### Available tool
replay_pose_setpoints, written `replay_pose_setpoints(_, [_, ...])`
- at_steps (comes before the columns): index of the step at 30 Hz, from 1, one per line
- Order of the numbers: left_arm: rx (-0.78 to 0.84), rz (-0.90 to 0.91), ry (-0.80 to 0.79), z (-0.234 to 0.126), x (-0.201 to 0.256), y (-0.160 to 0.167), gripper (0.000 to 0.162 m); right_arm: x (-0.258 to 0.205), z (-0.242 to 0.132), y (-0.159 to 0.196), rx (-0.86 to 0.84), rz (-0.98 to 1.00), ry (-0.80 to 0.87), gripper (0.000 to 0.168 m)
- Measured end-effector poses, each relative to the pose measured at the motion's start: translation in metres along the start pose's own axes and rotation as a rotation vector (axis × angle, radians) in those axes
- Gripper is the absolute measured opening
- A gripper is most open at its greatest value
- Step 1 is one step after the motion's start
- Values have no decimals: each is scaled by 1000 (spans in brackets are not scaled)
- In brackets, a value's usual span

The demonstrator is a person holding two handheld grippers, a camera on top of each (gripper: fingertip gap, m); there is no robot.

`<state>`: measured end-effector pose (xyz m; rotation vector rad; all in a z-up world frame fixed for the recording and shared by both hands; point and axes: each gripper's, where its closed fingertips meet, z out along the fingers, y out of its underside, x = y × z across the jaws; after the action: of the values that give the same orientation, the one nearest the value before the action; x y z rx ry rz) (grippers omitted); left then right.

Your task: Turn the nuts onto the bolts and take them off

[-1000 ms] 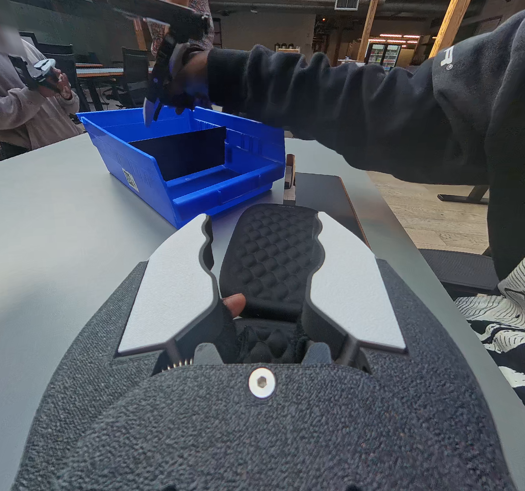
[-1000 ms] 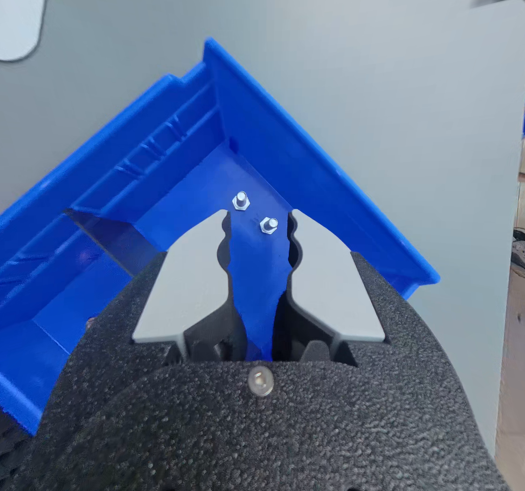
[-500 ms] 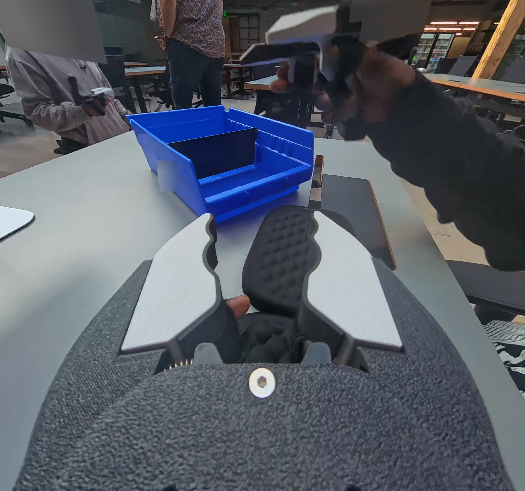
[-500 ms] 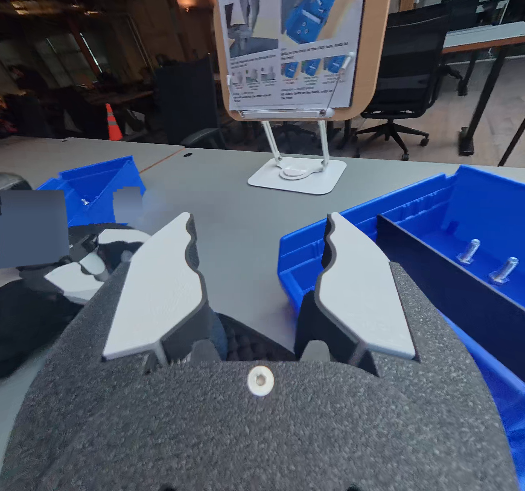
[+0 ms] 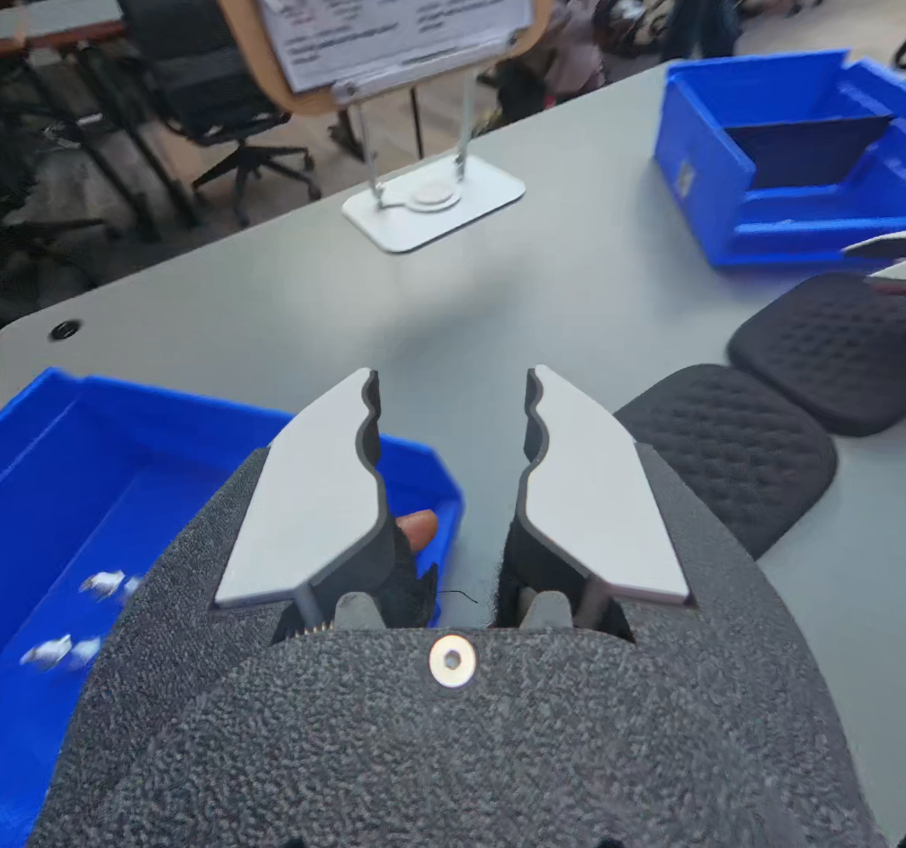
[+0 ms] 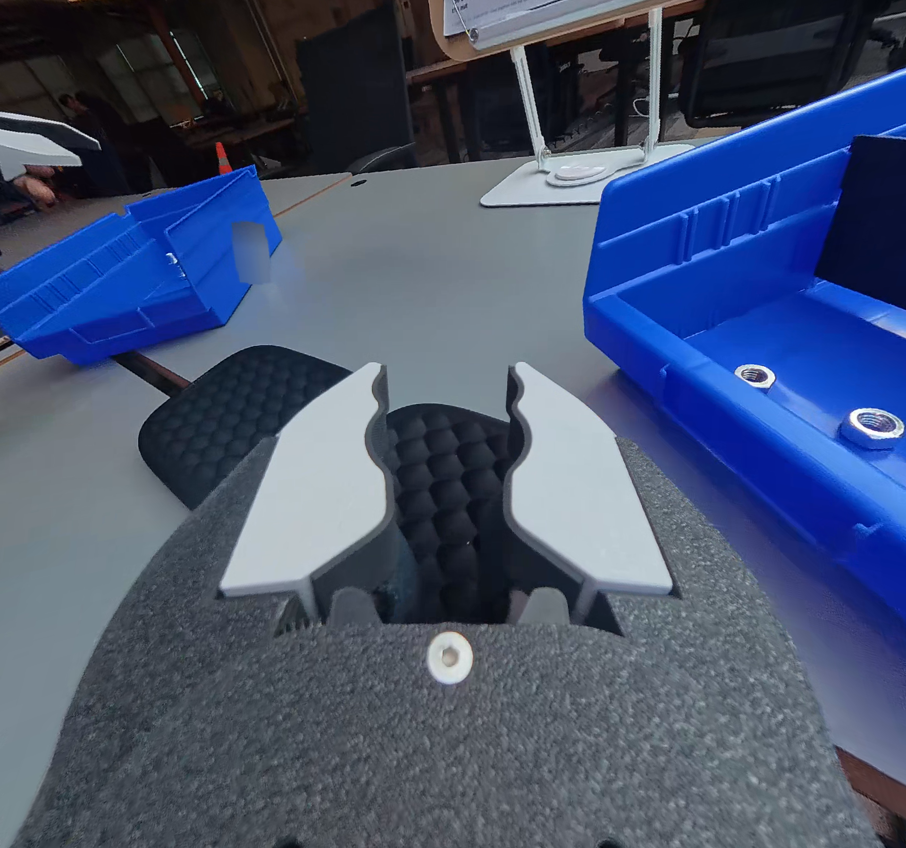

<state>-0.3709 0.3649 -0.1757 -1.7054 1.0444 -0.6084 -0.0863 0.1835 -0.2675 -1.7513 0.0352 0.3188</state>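
My left gripper (image 5: 452, 376) is open and empty, held above the table beside the near right corner of a blue bin (image 5: 147, 432). Blurred silver parts (image 5: 100, 584) lie in that bin. My right gripper (image 6: 446, 371) is open and empty, low over a black pad (image 6: 441, 481). To its right stands a second blue bin (image 6: 686, 285) with two silver nuts (image 6: 875, 427) in its front compartment and a dark divider (image 6: 872, 216) behind them. The first bin also shows at the left in the right wrist view (image 6: 147, 265), with small silver parts (image 6: 171, 260) at its wall.
Two black textured pads (image 5: 725, 456) lie side by side on the grey table (image 5: 441, 295). A document stand with a white base (image 5: 431, 202) stands at the back. The second bin (image 5: 784, 157) is at the far right. Office chairs stand beyond the table edge. The left gripper's tips are roughly 35 cm from the right gripper's.
The left gripper has swung left, from facing the divided bin to the bin with loose parts. The right gripper has left the divided bin, come down over the pads, and its fingers have narrowed.
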Motion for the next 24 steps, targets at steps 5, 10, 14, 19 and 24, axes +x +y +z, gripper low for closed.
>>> replay_pose_setpoints(5, [-378, -23, -155, -30, -104, 46, 53, 0, 2, 2, -15, 1, -8, 46])
replay_pose_setpoints(10, [-723, -6, -202, -25, -174, 95, 49, 1, 1, 3, -10, 40, -26, 45])
replay_pose_setpoints(14, [-900, -52, -204, -11, -208, 133, 44, 2, 0, 2, -4, 77, -36, 44])
replay_pose_setpoints(19, [-959, -153, -158, 8, -223, 156, 39, 3, 1, 4, -14, 80, -33, 43])
replay_pose_setpoints(24, [-1033, -180, -142, 13, -227, 175, 37, 4, 2, 5, -20, 84, -24, 43])
